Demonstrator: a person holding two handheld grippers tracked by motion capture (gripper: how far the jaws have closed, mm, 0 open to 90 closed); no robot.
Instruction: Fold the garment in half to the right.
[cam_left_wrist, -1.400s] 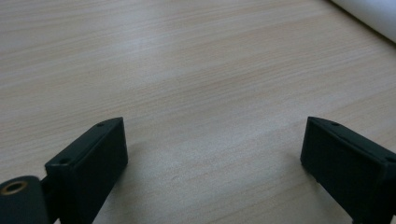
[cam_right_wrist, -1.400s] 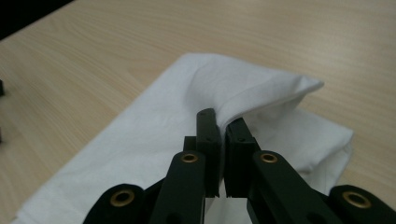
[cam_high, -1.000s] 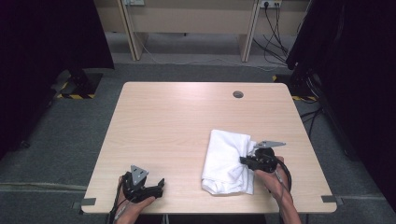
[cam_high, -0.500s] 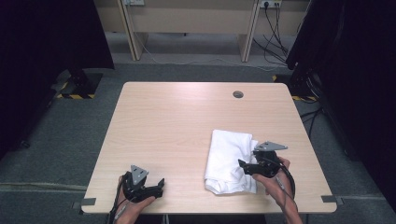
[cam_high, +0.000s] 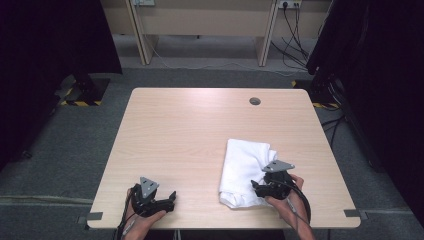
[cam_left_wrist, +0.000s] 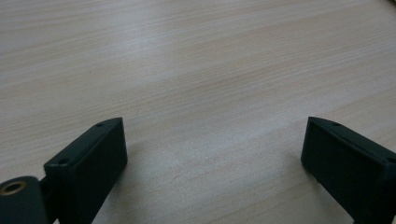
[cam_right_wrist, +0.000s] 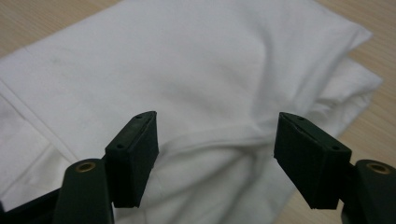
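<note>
since a second ago our right gripper (cam_high: 259, 187) let go of the white cloth (cam_high: 243, 165), jaws just opened, nothing between. fold step; next regrip an edge. left gripper (cam_high: 170, 200) open, idle.

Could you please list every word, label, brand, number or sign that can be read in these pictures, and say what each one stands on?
None: no readable text anywhere.
The white cloth bears no print or tag that shows.
The wooden table is bare of writing.
The left gripper and the right gripper show no brand or number.
The yellow-and-black hazard stripes on the floor carry no words.
</note>
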